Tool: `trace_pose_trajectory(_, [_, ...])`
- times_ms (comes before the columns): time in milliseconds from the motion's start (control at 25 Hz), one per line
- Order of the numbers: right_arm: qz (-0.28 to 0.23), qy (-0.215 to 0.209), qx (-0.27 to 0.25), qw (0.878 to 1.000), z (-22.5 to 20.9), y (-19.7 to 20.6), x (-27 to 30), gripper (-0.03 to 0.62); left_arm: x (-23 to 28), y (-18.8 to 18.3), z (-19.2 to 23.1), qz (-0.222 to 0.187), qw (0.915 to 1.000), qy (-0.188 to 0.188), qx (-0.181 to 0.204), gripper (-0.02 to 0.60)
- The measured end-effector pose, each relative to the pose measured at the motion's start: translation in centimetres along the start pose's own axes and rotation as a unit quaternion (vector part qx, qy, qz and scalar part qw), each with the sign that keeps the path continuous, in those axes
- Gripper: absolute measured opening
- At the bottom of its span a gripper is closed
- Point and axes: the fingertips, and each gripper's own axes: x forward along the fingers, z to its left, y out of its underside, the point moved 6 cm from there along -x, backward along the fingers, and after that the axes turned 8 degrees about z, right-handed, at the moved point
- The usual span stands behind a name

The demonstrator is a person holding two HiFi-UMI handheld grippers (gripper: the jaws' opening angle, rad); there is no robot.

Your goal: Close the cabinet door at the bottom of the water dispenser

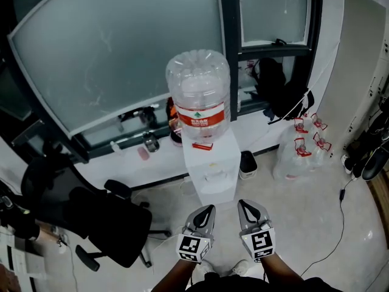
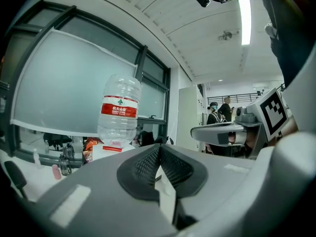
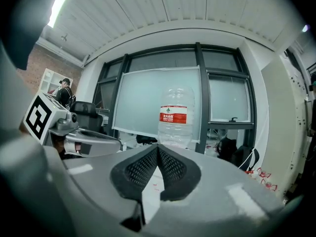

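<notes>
- Left gripper and right gripper, head view: side by side, held low on outstretched forearms, tips aimed at water dispenser on the floor ahead; cabinet door not discernible.
- Left gripper view: jaws meeting at the tips, nothing held; bottle ahead-left.
- Right gripper view: jaws likewise together, empty; bottle straight ahead.

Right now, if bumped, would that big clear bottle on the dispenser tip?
Probably easily: the large clear plastic water bottle looks empty, so likely light. It stands tall, neck-down on the white water dispenser, so it may wobble.
</notes>
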Motion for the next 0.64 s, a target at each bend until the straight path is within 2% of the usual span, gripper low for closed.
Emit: trace_pose_trajectory(640, [-0.004,0.007,-0.002,1.000,-0.81,-0.62,0.11,0.002,0.36,-0.75,-0.05,-0.003,1.0000,0.001,0.001,0.018])
